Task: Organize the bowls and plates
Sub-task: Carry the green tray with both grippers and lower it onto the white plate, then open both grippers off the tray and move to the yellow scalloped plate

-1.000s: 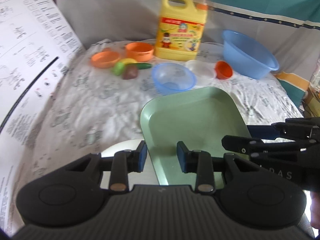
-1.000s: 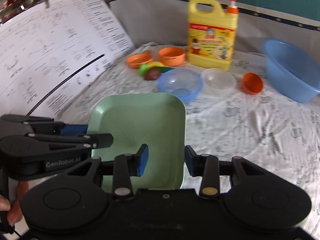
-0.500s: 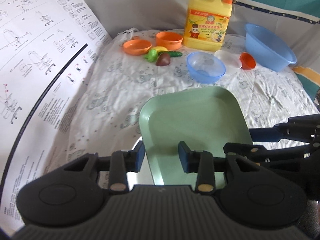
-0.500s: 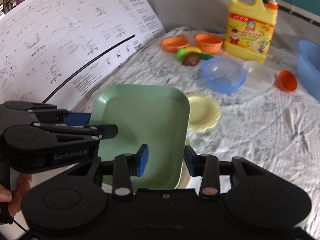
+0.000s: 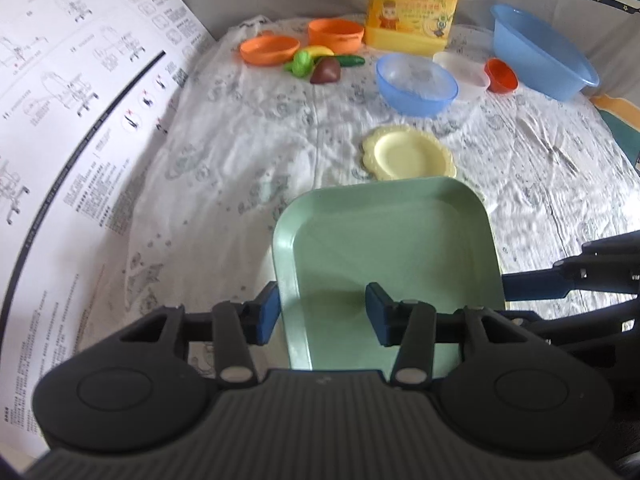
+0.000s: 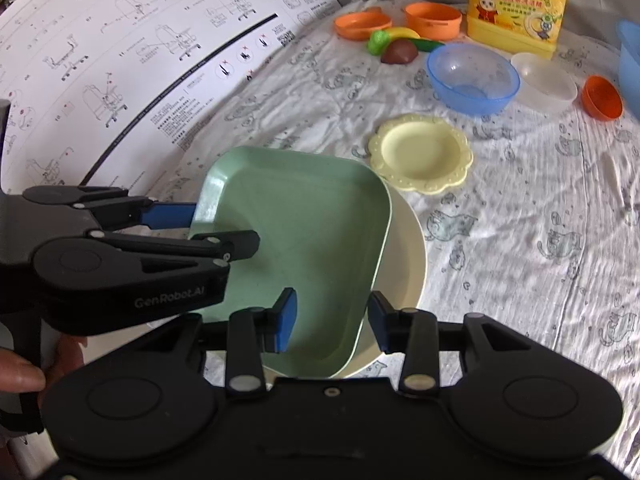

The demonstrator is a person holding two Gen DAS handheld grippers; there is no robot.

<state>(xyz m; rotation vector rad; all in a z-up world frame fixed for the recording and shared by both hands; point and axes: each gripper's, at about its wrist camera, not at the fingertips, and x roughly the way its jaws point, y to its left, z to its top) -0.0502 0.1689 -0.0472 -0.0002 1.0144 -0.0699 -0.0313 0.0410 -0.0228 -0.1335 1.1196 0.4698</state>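
Note:
A green square plate [image 5: 392, 248] [image 6: 312, 220] lies tilted on a cream round plate [image 6: 412, 264] at the near edge of the table. My left gripper [image 5: 322, 316] [image 6: 224, 230] straddles the green plate's left rim. Its jaws are opening and the pads stand off the rim. My right gripper [image 6: 332, 320] holds the plate's near right corner, one pad against the rim's outside and the other over the inside. A yellow scalloped plate [image 5: 408, 156] [image 6: 420, 154] lies just beyond.
Farther back are a blue clear bowl [image 5: 416, 80], a clear white bowl [image 5: 464, 70], a small orange bowl [image 5: 500, 76], two orange dishes [image 5: 270, 48], toy vegetables [image 5: 320, 64], a yellow detergent jug [image 5: 416, 4] and a blue basin [image 5: 540, 64]. A printed sheet [image 5: 80, 120] rises on the left.
Both grippers brought the green plate down and nearer, onto the cream plate. The yellow plate came out from behind it. The left jaws have widened.

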